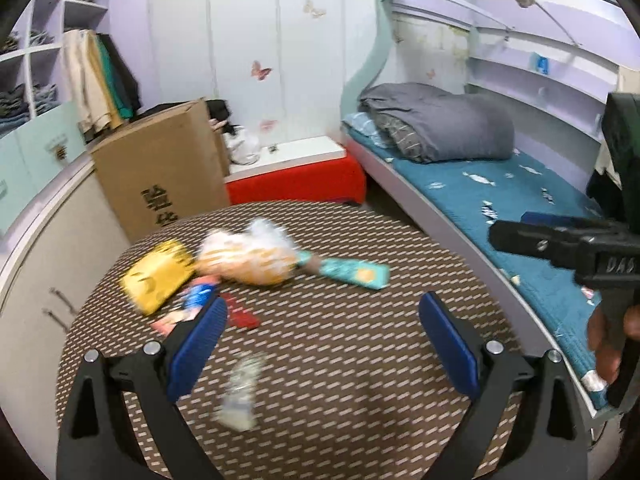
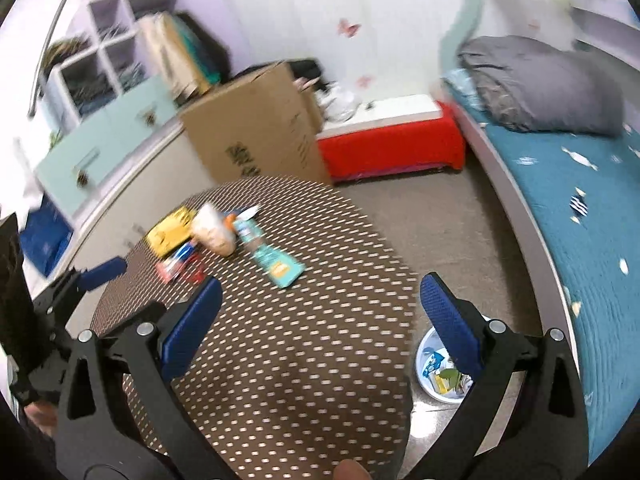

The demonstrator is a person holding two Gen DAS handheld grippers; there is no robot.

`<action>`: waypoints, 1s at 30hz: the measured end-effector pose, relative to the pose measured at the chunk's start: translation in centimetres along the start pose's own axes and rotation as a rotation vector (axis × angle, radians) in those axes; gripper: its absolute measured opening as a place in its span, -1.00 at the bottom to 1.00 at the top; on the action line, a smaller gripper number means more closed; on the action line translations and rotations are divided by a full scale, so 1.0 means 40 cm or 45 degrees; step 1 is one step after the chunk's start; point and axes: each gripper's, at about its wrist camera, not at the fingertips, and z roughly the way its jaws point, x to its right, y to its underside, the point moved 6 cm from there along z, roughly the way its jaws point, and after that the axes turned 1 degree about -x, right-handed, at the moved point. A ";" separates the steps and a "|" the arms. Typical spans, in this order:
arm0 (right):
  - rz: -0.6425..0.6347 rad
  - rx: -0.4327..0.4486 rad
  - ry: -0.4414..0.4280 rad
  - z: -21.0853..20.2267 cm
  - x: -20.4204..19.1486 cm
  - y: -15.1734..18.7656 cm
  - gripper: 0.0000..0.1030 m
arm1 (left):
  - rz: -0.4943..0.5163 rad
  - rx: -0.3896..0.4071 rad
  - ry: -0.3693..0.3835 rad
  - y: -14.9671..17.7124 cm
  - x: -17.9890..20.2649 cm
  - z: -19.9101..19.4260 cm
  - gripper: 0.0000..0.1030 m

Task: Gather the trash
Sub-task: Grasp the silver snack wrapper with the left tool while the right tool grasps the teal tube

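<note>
Both wrist views overlook one table (image 1: 360, 360) — close.

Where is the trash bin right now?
In the right wrist view, the trash bin sits on the floor at lower right, between the round table and the bed.

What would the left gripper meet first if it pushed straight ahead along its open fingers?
Probably the small clear wrapper lying between the left gripper's fingers on the table; blur leaves depth unclear.
</note>
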 end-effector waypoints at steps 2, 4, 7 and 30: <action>-0.035 -0.043 -0.018 0.022 -0.033 -0.003 0.88 | -0.012 -0.034 -0.013 0.025 -0.044 -0.002 0.83; -0.076 -0.080 -0.037 0.046 -0.060 -0.007 0.88 | -0.032 -0.076 -0.004 0.055 -0.082 0.004 0.83; -0.146 -0.126 -0.035 0.078 -0.091 -0.008 0.88 | -0.040 -0.136 0.008 0.106 -0.113 0.021 0.83; -0.486 -0.372 0.046 0.421 -0.185 -0.033 0.36 | -0.005 -0.364 0.116 0.183 -0.176 0.193 0.08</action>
